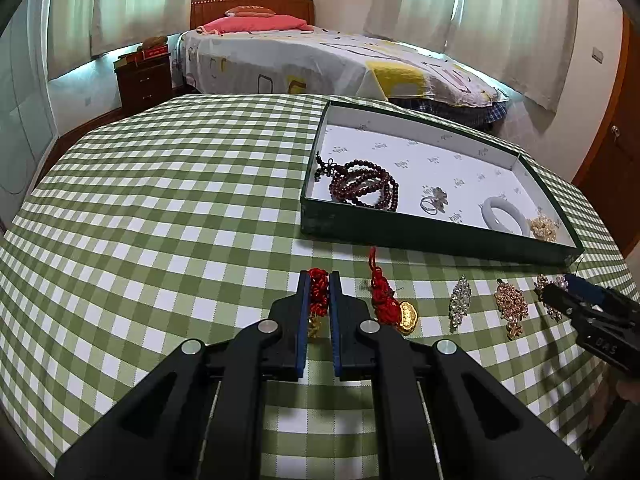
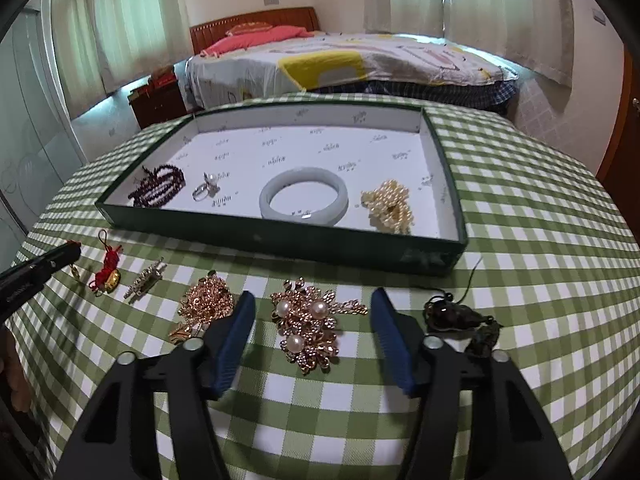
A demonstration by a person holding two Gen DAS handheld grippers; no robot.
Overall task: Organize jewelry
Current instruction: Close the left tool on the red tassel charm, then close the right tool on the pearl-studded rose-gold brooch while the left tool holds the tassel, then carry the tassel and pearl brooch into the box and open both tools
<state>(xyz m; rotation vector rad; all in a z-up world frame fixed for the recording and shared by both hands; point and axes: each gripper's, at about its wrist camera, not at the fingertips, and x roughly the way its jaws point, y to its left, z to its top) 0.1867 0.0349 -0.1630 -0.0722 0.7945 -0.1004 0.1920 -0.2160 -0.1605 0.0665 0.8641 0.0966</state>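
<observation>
Left gripper [image 1: 319, 284]: clamped shut on a red knotted charm [image 1: 319, 294], its gold bit dangling just under the blue pads, right above the tabletop [image 1: 160, 200]
Right gripper [image 2: 312, 312]: jaws spread apart, one each side of the pearl brooch [image 2: 310, 322], pads not touching it as far as I can see
Pearl brooch: rose-gold cluster with three pearls, lying flat on the green check cloth
Row on the tabletop: going left from the pearl brooch there's a gold filigree brooch [image 2: 204, 308], a silver rhinestone brooch [image 2: 145, 278], then a second red charm with a gold ingot [image 2: 106, 276], all spaced apart in front of the tray
Dark pendant [image 2: 460, 316]: on a cord, just right of the right gripper, partly hidden behind its finger
Tray [image 2: 280, 236]: shallow green box with white lining, sits behind the row
Inside the tray: dark red bead bracelet [image 2: 160, 190] at the left, a ring [image 2: 204, 190] beside it, pale jade bangle [image 2: 304, 198] in the middle, pearl cluster [image 2: 388, 206] at the right, none touching each other
Background: bed [image 2: 340, 64] with a patterned cover and pink pillows, curtains behind
</observation>
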